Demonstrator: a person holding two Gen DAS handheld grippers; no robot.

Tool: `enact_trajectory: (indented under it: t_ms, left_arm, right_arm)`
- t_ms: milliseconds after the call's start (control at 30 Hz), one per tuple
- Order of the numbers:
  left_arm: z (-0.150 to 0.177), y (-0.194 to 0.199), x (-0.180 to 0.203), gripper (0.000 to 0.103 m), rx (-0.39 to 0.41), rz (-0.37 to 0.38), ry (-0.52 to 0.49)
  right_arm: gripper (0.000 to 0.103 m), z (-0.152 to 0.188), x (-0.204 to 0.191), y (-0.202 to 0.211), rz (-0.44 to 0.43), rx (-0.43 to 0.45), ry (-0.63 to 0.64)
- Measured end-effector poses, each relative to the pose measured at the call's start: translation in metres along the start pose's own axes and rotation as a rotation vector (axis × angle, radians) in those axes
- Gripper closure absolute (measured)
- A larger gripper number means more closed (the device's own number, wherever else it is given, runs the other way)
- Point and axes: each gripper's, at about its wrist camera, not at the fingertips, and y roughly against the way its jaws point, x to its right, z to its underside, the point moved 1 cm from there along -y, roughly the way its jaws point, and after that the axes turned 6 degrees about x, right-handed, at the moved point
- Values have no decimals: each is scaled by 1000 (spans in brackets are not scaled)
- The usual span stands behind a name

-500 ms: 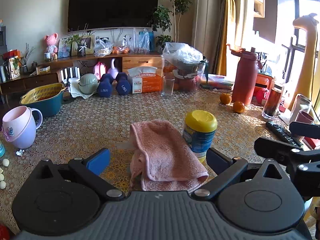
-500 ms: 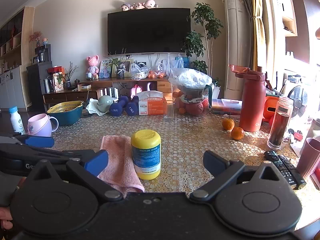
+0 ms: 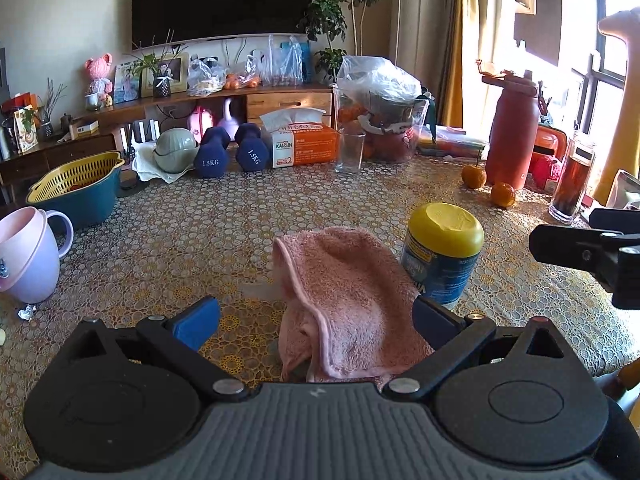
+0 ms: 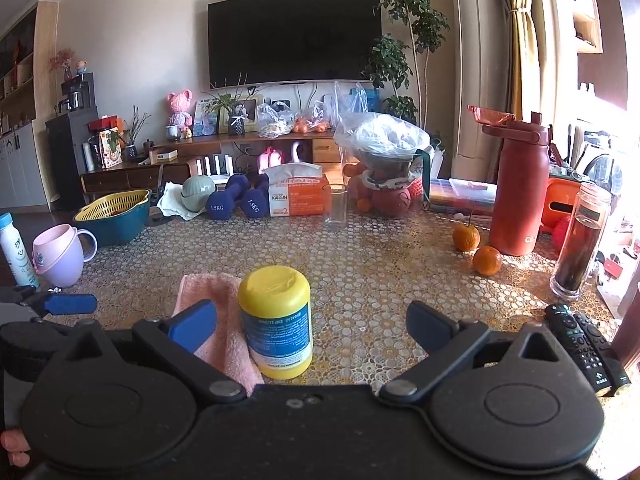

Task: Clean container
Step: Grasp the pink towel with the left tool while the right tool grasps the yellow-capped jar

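A blue container with a yellow cap [image 3: 442, 254] [image 4: 277, 322] stands upright on the patterned table. A folded pink towel [image 3: 346, 300] [image 4: 218, 320] lies just left of it. My left gripper [image 3: 316, 324] is open, its fingers straddling the towel's near end without touching it. My right gripper [image 4: 312, 326] is open too; the container stands between its fingers, nearer the left one, with a gap on both sides. The right gripper also shows at the right edge of the left wrist view [image 3: 592, 252].
Behind stand a clear glass [image 4: 335, 205], a tissue box [image 4: 298, 196], blue dumbbells [image 4: 236, 200] and a bagged bowl [image 4: 384, 148]. Left are a pink mug [image 4: 60, 256] and a teal basin [image 4: 114, 212]. Right are oranges [image 4: 486, 260], a red flask [image 4: 520, 196], a dark bottle [image 4: 580, 240] and remotes [image 4: 580, 344].
Both grippers have moved slightly forward and lower toward the towel and the container, which appear a bit larger. Nothing on the table has shifted.
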Motion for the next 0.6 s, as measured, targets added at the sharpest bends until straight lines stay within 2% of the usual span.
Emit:
enact_trajectory:
  t_ms: [267,433,600]
  left_arm:
    - [3,-21,15,0,-2,46,-61]
    - [5,-38,23,0,-37,94,-80]
    - [14,-68,24,0,-95,98,-98]
  right_arm:
    - [3,-2,-1,-33,13,-42,36]
    - [3,-4,-3,-46,-6,-64,46]
    - [3,-2,-8,-61,-24,-94,51]
